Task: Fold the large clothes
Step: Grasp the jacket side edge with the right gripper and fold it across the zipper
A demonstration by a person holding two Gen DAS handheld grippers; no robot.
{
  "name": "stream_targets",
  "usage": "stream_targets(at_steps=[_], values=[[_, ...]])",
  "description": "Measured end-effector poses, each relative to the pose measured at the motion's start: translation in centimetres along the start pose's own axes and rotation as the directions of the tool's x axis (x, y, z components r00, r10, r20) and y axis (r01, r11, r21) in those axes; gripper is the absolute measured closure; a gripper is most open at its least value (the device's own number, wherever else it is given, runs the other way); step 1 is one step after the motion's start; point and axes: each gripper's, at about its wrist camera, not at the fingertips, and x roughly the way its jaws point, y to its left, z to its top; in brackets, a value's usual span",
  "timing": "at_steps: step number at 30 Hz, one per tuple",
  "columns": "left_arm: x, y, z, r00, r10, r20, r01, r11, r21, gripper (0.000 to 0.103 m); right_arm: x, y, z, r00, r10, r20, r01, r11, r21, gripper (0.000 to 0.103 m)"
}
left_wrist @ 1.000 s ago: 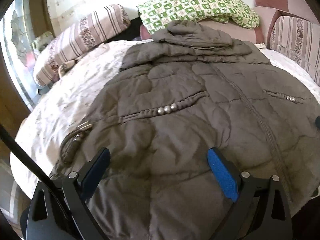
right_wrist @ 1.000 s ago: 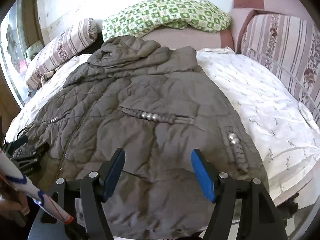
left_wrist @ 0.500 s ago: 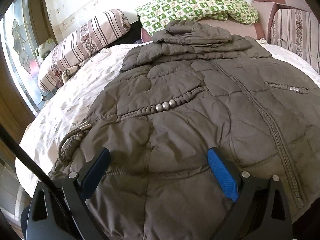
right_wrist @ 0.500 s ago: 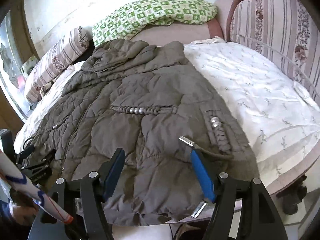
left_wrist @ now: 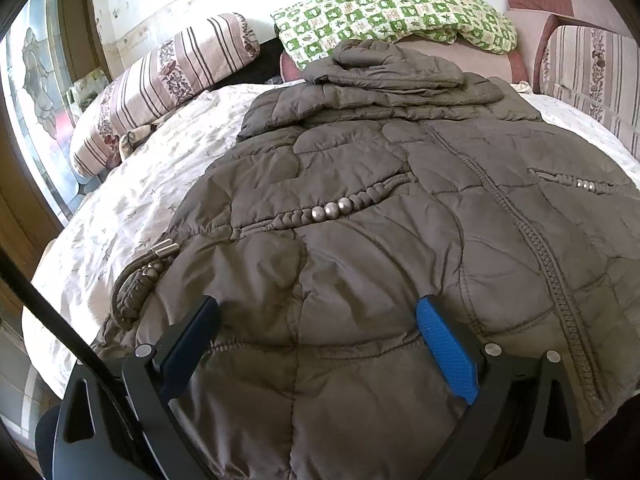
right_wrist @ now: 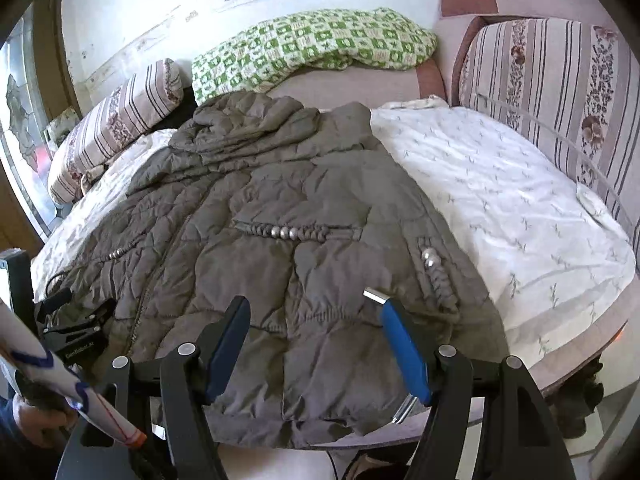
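On bed (right_wrist: 500, 184), grey quilted jacket (left_wrist: 360, 240) spread flat under both grippers' wide-open, empty fingers (left_wrist: 446, 350), hem nearest.

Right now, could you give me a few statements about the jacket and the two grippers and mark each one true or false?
1. The quilted jacket lies spread flat on the white bedsheet. True.
2. The left gripper is clamped on the jacket's hem. False: its jaws stand wide apart above the fabric, gripping nothing.
3. A green checked blanket lies beyond the jacket's hood. True.
4. The right gripper is shut. False: it is open, with the jacket seen between its blue pads.
5. The jacket is already folded in half. False: it lies full length, its zipper and both beaded pockets showing.
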Motion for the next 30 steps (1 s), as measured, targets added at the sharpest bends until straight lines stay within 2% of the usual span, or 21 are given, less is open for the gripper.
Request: stream_targets(at_steps=[3, 8, 10, 12, 14, 16, 20, 22, 26, 27, 30], values=[[-0.5, 1.0, 0.0, 1.0, -0.024, 0.002, 0.024, 0.999, -0.028, 0.004, -1.0, -1.9, 0.9, 0.999, -0.024, 0.044, 0.021, 0.998, 0.054, 0.03], [-1.4, 4.2, -0.3, 1.0, 0.0, -0.002, 0.0, 0.994, -0.11, 0.004, -1.4, -7.2, 3.3, 0.995, -0.087, 0.056, 0.074, 0.977, 0.198, 0.03], [-1.5, 6.1, -0.6, 1.0, 0.026, -0.008, -0.027, 0.986, -0.166, 0.004, -1.0, -9.5, 3.6, 0.996, -0.079, 0.04, 0.064, 0.956, 0.287, 0.03], [-1.5, 8.2, -0.6, 1.0, 0.018, -0.021, -0.022, 0.97, -0.24, 0.004, -0.6, -11.1, 3.6, 0.998, -0.047, 0.029, 0.033, 0.931, 0.364, 0.03], [-1.2, 10.7, -0.6, 0.998, 0.036, -0.05, -0.051, 0.943, -0.33, 0.004, 0.1, -12.1, 3.4, 1.0, -0.023, 0.008, 0.017, 0.907, 0.421, 0.03], [-0.7, 12.9, -0.8, 0.997, 0.023, -0.075, -0.052, 0.91, -0.412, 0.004, 0.6, -12.6, 3.0, 1.0, 0.009, -0.008, -0.005, 0.892, 0.453, 0.03], [1.2, 16.3, -2.1, 0.986, -0.098, -0.134, 0.004, 0.822, -0.57, 0.004, 1.6, -12.8, 2.1, 0.997, 0.064, -0.045, -0.034, 0.874, 0.485, 0.03], [1.3, 16.9, -2.4, 0.982, -0.131, -0.133, 0.025, 0.797, -0.604, 0.004, 2.1, -12.7, 1.6, 0.994, 0.09, -0.064, -0.046, 0.865, 0.499, 0.03], [0.8, 17.0, -2.9, 0.981, -0.157, -0.116, 0.054, 0.79, -0.611, 0.004, 2.8, -11.7, 0.5, 0.979, 0.188, -0.079, -0.119, 0.84, 0.53, 0.03], [0.5, 16.9, -3.1, 0.981, -0.16, -0.112, 0.061, 0.796, -0.602, 0.004, 3.0, -10.9, 0.3, 0.973, 0.215, -0.082, -0.14, 0.838, 0.527, 0.028], [-0.3, 16.2, -3.3, 0.982, -0.154, -0.112, 0.065, 0.825, -0.561, 0.004, 2.8, -9.0, -0.2, 0.97, 0.221, -0.096, -0.147, 0.858, 0.492, 0.028]])
